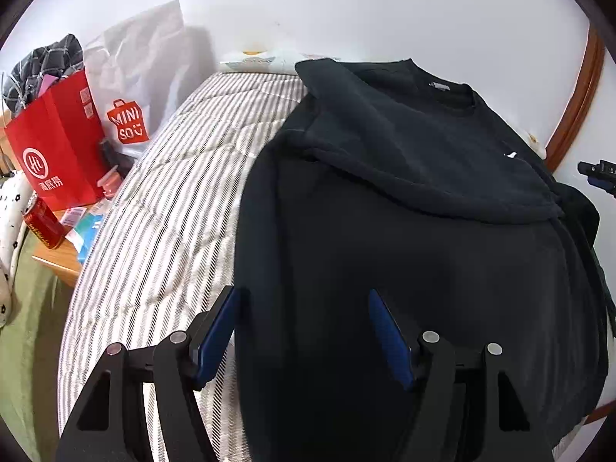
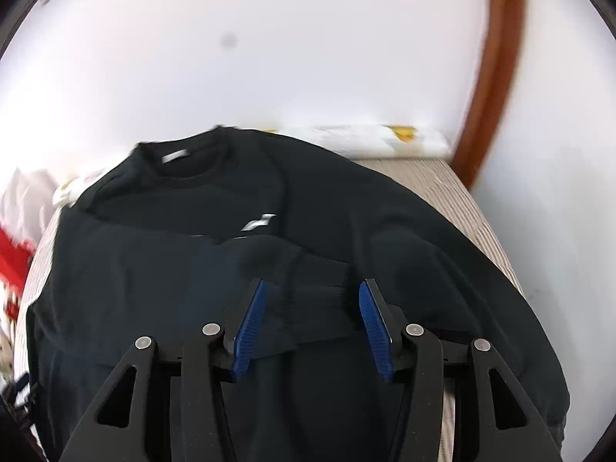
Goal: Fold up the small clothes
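While both grippers hover with fingers apart, a black sweatshirt [image 1: 404, 231] lies spread on the striped mattress [image 1: 161, 208].
Its collar points to the mattress's far edge; one sleeve is folded across the chest; left gripper [image 1: 302, 331] grips nothing; right gripper [image 2: 312, 323] straddles the sleeve cuff [image 2: 319, 308], pads not pressing; red bags [image 1: 57, 150] stand beside the mattress's left edge.

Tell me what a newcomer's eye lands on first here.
The black sweatshirt spread over the striped bed, one sleeve folded across its chest. Next, the red paper bag on the bedside table at far left. Both blue-padded tongs hover open above the fabric.
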Motion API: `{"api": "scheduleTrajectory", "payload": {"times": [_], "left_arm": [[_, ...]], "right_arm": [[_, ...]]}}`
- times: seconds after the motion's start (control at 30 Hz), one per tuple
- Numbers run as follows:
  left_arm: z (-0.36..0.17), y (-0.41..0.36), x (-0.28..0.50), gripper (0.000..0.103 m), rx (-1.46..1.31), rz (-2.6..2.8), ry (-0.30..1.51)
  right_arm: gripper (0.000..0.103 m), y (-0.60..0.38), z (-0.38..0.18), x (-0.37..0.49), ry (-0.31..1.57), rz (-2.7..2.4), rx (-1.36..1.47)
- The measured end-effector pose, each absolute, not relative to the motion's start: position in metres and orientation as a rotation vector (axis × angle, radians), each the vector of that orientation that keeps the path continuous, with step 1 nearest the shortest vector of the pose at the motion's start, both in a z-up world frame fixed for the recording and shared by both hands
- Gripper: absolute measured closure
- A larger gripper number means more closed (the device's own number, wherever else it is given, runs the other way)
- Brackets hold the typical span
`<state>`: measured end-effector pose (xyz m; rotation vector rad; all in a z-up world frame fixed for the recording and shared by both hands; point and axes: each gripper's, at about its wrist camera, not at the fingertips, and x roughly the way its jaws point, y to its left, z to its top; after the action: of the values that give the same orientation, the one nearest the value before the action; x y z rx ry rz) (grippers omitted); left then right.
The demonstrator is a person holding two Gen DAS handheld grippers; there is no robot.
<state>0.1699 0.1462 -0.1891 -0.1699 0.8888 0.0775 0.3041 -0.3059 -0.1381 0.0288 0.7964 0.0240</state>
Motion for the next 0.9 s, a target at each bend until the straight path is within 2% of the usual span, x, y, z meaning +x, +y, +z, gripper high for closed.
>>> {"api": "scheduleTrajectory", "payload": {"times": [0.2,0.3,0.47,0.63,0.9], "left_arm": [[-0.181,0.157,0.171,0.037,-0.166,0.117,0.873],[-0.178,0.163,0.169,0.037,-0.165,0.124,0.864],[-0.182,0.172,0.163,0.037,-0.194,0.103,0.861],[-0.190,0.164,0.164,0.037,-0.211,0.059,0.862],[-0.196,0.153,0.174,0.037,-0.206,0.044,0.884]], "right_arm": [[0.052,-0.227,-0.140,0.313,0.776,0.171,-0.134],[0.053,-0.217,-0.152,0.316,0.785,0.147,-0.161],[0.051,-0.265,-0.186,0.321,0.822,-0.089,-0.143],[0.050,-0.334,-0.218,0.315,0.935,-0.092,0.048],[0.050,-0.357,-0.226,0.326,0.907,-0.005,0.250]]}}
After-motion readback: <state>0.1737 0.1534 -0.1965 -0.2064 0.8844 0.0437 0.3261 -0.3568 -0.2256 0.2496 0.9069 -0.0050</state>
